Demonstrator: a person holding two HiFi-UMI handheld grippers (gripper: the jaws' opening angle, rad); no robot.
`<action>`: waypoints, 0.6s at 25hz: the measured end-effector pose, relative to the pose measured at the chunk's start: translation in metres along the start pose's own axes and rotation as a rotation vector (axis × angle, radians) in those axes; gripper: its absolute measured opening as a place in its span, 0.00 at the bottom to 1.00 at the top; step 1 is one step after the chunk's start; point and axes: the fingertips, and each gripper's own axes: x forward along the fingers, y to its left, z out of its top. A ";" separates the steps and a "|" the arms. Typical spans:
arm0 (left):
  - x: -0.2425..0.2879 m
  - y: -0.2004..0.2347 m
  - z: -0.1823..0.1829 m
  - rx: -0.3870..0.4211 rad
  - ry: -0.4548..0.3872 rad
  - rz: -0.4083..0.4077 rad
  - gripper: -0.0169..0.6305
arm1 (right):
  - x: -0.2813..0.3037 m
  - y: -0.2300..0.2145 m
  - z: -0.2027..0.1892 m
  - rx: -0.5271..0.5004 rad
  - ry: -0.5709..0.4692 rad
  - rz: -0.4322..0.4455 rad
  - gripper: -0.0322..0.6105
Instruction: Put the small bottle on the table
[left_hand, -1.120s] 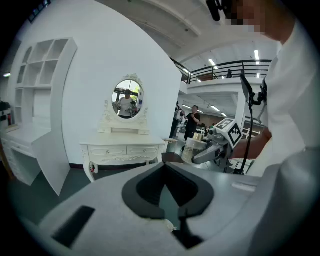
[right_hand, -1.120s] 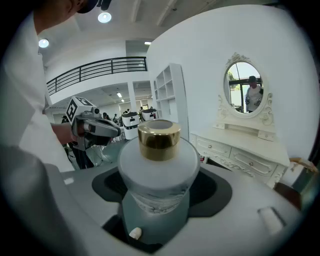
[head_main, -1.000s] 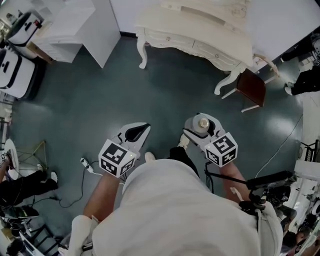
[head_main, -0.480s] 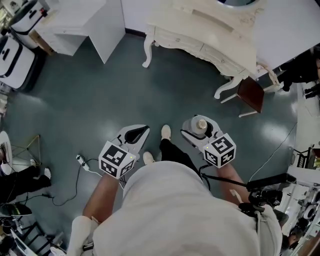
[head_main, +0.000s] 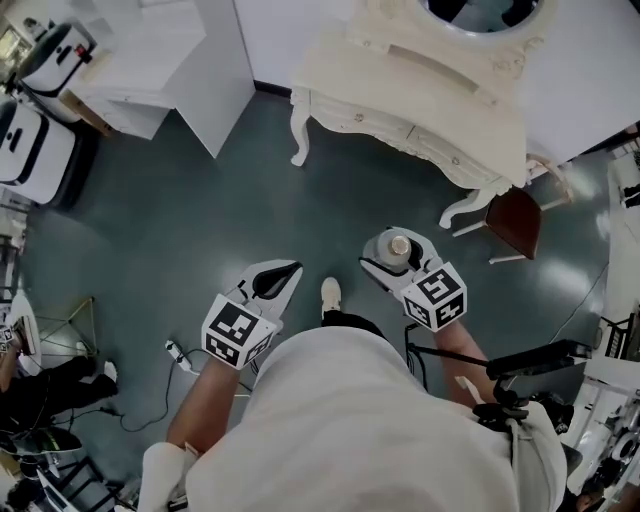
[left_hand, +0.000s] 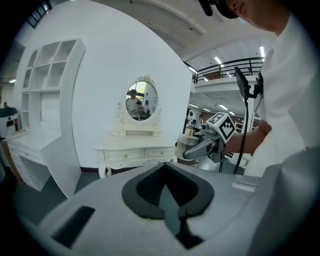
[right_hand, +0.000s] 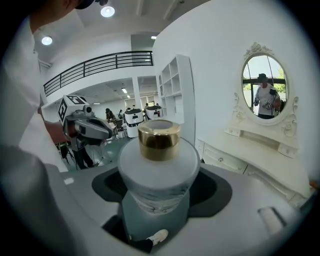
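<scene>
A small frosted bottle (head_main: 399, 246) (right_hand: 159, 165) with a gold cap stands upright in my right gripper (head_main: 397, 240) (right_hand: 160, 200), whose jaws are shut on its body. It is carried over the dark floor, short of the white dressing table (head_main: 420, 85) (right_hand: 260, 160) ahead. My left gripper (head_main: 285, 272) (left_hand: 166, 172) is held level beside it on the left, shut, with nothing in it. The left gripper view shows the right gripper (left_hand: 202, 147) with the bottle (left_hand: 189, 142) and the table (left_hand: 131, 150) under an oval mirror (left_hand: 141, 100).
A dark red stool (head_main: 515, 222) stands at the table's right end. A white shelf unit (head_main: 170, 50) is at the back left, white machines (head_main: 35, 140) at the far left. A cable (head_main: 180, 352) lies on the floor. The person's shoe (head_main: 330, 293) steps between the grippers.
The person has walked forward: the dressing table and the stool have come nearer and lower in the head view. Both grippers have travelled along, and the bottle has stayed in the right one.
</scene>
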 end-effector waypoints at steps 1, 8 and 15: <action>0.012 0.009 0.011 0.003 0.002 0.005 0.03 | 0.006 -0.016 0.007 0.000 -0.004 0.003 0.57; 0.087 0.051 0.063 0.001 -0.004 0.015 0.03 | 0.036 -0.117 0.039 -0.015 -0.020 -0.003 0.57; 0.132 0.108 0.095 0.001 0.028 -0.021 0.03 | 0.072 -0.186 0.063 0.021 -0.007 -0.041 0.57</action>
